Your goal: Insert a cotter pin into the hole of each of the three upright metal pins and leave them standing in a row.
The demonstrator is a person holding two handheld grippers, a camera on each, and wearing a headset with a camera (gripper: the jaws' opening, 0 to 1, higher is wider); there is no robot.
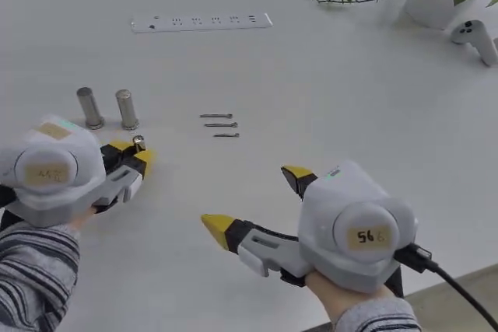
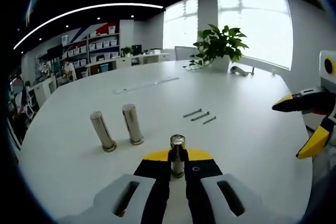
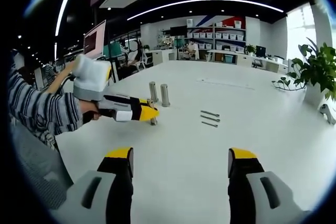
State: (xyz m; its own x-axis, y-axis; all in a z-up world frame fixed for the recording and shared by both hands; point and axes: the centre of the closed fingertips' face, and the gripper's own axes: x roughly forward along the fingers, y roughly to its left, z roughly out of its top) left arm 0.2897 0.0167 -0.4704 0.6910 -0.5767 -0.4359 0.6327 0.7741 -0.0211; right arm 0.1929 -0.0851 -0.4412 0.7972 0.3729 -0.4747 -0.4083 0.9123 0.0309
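Step in hand: left gripper (image 1: 137,158) pinches third metal pin (image 2: 177,148) upright, just near-right of two standing pins (image 1: 127,108). Right gripper (image 1: 257,198) is spread wide and empty, by the near table (image 1: 350,99) edge. Three cotter pins (image 1: 220,124) lie loose mid-table, none inserted by the look. Next move likely calls for a thin, flat pick of one. Open room all around; power strip (image 1: 202,22) far off.

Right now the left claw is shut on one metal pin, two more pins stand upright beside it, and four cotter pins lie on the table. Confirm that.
Not four: three cotter pins lie on the table, as the head view shows. The rest holds: the left claw is shut on one metal pin, and two more pins stand upright beside it.
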